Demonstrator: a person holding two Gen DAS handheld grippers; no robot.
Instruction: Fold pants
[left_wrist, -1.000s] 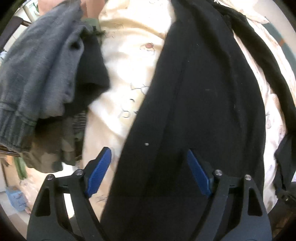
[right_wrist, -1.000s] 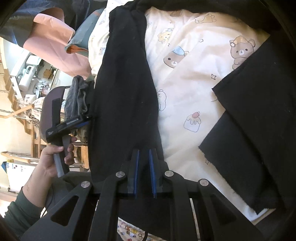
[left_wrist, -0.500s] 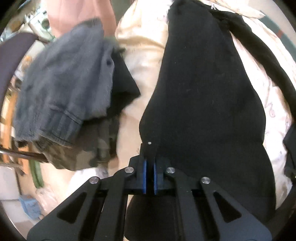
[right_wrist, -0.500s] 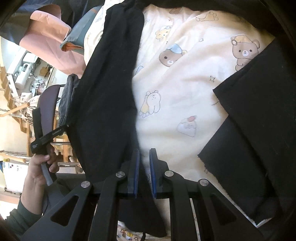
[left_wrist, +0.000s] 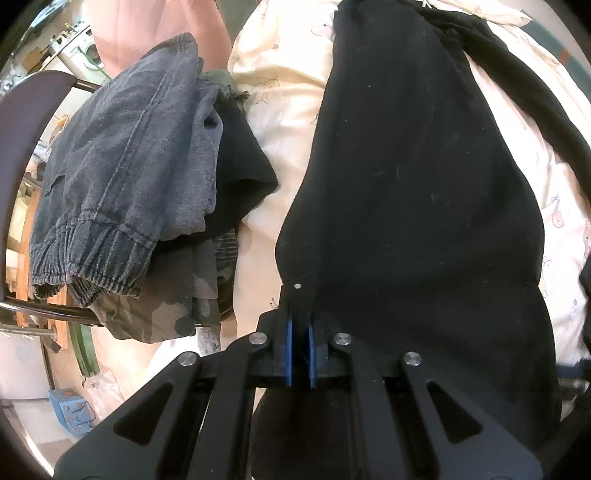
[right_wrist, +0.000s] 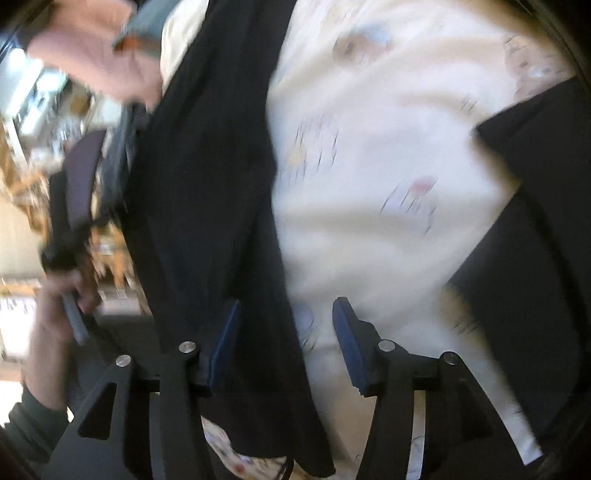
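Black pants (left_wrist: 417, 192): left gripper (left_wrist: 300, 354) jaws pinch one edge; right gripper (right_wrist: 284, 347) jaws opening.

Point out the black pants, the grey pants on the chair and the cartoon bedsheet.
black pants (left_wrist: 424, 184), left wrist view, middle of the leg.
grey pants (left_wrist: 122, 158), left wrist view, leg above the ribbed cuff.
cartoon bedsheet (right_wrist: 369, 147), right wrist view, bare cream area.

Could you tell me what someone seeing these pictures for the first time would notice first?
The long black pants run up the middle of the cream cartoon-print bedsheet, with the left gripper shut on their near edge. To the left, grey cuffed pants hang in a heap over a chair.
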